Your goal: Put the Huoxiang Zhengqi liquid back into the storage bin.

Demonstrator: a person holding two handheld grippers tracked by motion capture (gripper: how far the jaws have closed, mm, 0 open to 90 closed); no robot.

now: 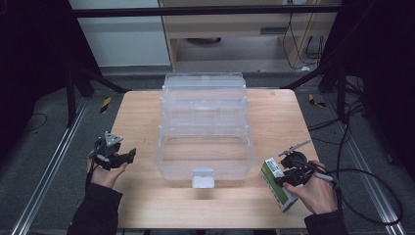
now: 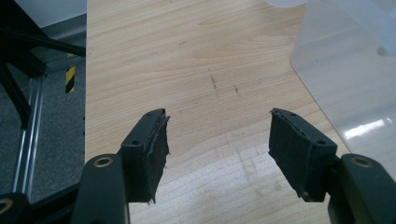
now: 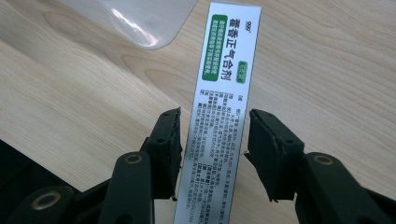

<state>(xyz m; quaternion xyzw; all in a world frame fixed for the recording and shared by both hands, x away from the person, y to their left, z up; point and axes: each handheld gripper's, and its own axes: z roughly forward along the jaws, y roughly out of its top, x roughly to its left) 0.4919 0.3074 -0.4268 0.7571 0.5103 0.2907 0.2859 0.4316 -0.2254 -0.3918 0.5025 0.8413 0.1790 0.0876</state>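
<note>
A white and green medicine box (image 1: 272, 172) lies on the wooden table (image 1: 279, 117) at the front right. My right gripper (image 1: 289, 179) reaches over it. In the right gripper view the long narrow box (image 3: 229, 56) runs up between the two black jaws of my right gripper (image 3: 212, 115); the pads flank its sides with a thin gap still showing, so the gripper is open. My left gripper (image 1: 130, 155) rests at the front left, held by a hand. Seen from its own camera, my left gripper (image 2: 217, 115) stands wide open over bare wood with nothing between its jaws.
A large clear plastic tiered case (image 1: 204, 100) stands open in the middle of the table, with a white latch (image 1: 203, 177) on its front wall. Its corner (image 2: 345, 70) is to the right of my left gripper. Black frame posts and cables surround the table.
</note>
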